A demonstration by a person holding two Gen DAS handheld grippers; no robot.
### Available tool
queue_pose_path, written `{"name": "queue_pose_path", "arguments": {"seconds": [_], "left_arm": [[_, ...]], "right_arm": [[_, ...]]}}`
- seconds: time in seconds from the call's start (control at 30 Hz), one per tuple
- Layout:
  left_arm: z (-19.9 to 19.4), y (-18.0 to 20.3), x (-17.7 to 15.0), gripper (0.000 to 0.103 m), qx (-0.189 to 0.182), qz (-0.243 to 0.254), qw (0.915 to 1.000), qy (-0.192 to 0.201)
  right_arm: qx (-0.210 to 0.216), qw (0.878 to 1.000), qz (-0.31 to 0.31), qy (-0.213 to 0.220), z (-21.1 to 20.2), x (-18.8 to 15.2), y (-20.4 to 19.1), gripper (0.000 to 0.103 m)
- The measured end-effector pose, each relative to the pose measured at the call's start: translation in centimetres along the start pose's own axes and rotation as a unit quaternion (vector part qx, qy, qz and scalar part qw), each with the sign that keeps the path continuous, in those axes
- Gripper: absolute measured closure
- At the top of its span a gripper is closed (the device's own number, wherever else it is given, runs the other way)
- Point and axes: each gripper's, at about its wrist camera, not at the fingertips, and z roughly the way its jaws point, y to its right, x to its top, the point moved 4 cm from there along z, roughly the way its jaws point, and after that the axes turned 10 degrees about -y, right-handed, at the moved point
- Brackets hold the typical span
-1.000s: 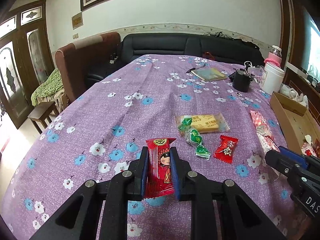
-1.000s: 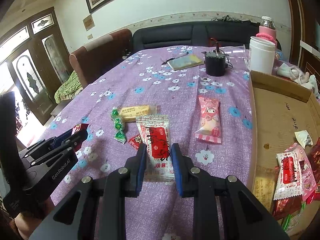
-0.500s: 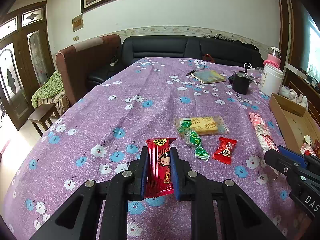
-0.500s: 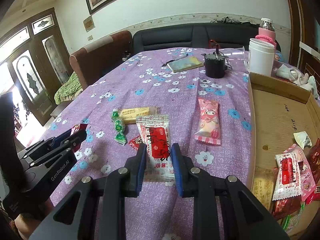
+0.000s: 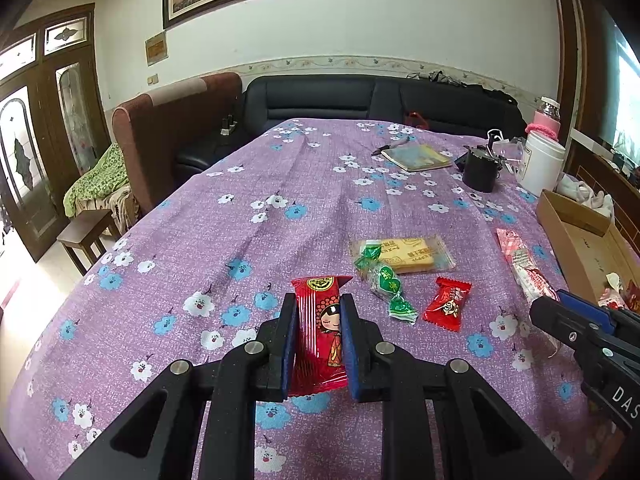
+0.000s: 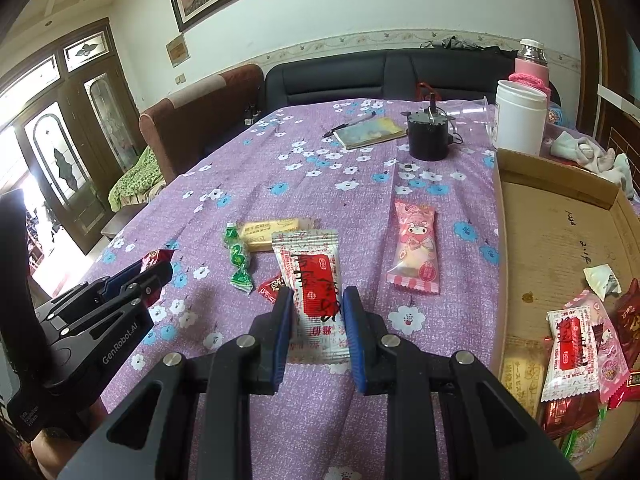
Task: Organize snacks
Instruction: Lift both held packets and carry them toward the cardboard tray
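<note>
Both jaws are clamped on snacks: left gripper (image 5: 318, 330) pinches a red packet (image 5: 320, 332), right gripper (image 6: 318, 322) a white packet (image 6: 314, 292), lifted off the bench (image 5: 280, 200), likely bound for the box (image 6: 560, 240) where others lie.

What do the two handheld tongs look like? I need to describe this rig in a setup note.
Both are matte black plastic. The left tongs and right tongs each have two angular arms with triangular cut-outs, silver round pivot pins and blue pads on the inner fingertips. From the side, one body carries white "GenRobot.AI" lettering, the other white letters starting "DAS". No cables or sleeves show.
</note>
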Motion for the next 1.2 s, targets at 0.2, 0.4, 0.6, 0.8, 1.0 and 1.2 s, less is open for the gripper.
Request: {"name": "queue_pose_path", "arguments": {"seconds": [0.2, 0.4, 0.6, 0.8, 1.0, 1.2], "left_arm": [[-0.1, 0.1, 0.0, 0.082, -0.001, 0.000, 1.0000, 0.002], [-0.3, 0.2, 0.0, 0.082, -0.002, 0.002, 1.0000, 0.005], [-0.4, 0.3, 0.0, 0.082, -0.005, 0.005, 0.9999, 0.008], [-0.6, 0.4, 0.0, 0.082, -0.005, 0.008, 0.9999, 0.013], [-0.8, 0.6, 0.0, 0.082, -0.006, 0.011, 0.9998, 0.016], [-0.9, 0.6, 0.0, 0.082, -0.006, 0.015, 0.9997, 0.020]], "right_arm": [[0.000, 1.000, 0.001, 0.002, -0.2, 0.1, 0.0, 0.079], [0.000, 1.000, 0.001, 0.002, -0.2, 0.1, 0.1, 0.079], [0.000, 1.000, 0.003, 0.004, -0.4, 0.2, 0.1, 0.079], [0.000, 1.000, 0.004, 0.007, -0.7, 0.2, 0.1, 0.079], [-0.001, 1.000, 0.005, 0.010, -0.8, 0.4, 0.2, 0.079], [-0.001, 1.000, 0.011, 0.015, -1.1, 0.5, 0.4, 0.079]]}}
